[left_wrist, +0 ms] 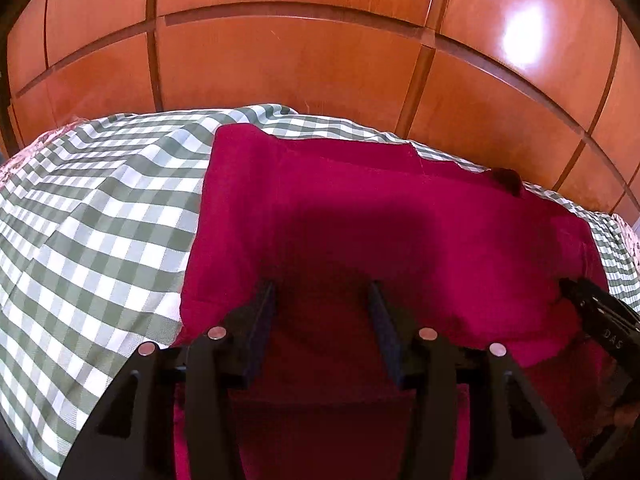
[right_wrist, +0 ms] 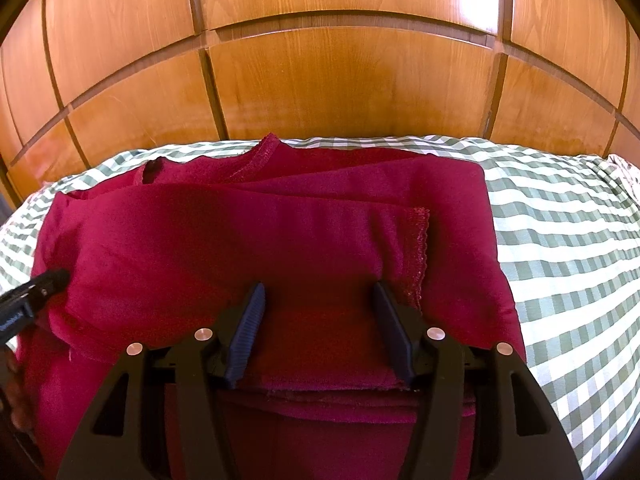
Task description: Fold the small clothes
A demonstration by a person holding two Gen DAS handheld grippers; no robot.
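Observation:
A magenta garment (left_wrist: 360, 208) lies partly folded on the green-and-white checked cloth (left_wrist: 100, 220). My left gripper (left_wrist: 322, 292) is open, its fingers spread over the garment's near left part. My right gripper (right_wrist: 320, 292) is open over the garment (right_wrist: 240, 232), with the near folded edge between its fingers. A sleeve with a stitched cuff (right_wrist: 420, 248) lies folded across the top. The neckline (right_wrist: 264, 152) points toward the far side. The right gripper's tip shows in the left wrist view (left_wrist: 600, 312); the left gripper's tip shows in the right wrist view (right_wrist: 36, 292).
A glossy wooden panelled wall (right_wrist: 340, 80) rises right behind the surface's far edge. Checked cloth (right_wrist: 560, 240) lies bare to the right of the garment, and to its left in the left wrist view. A floral fabric edge (right_wrist: 624, 176) shows far right.

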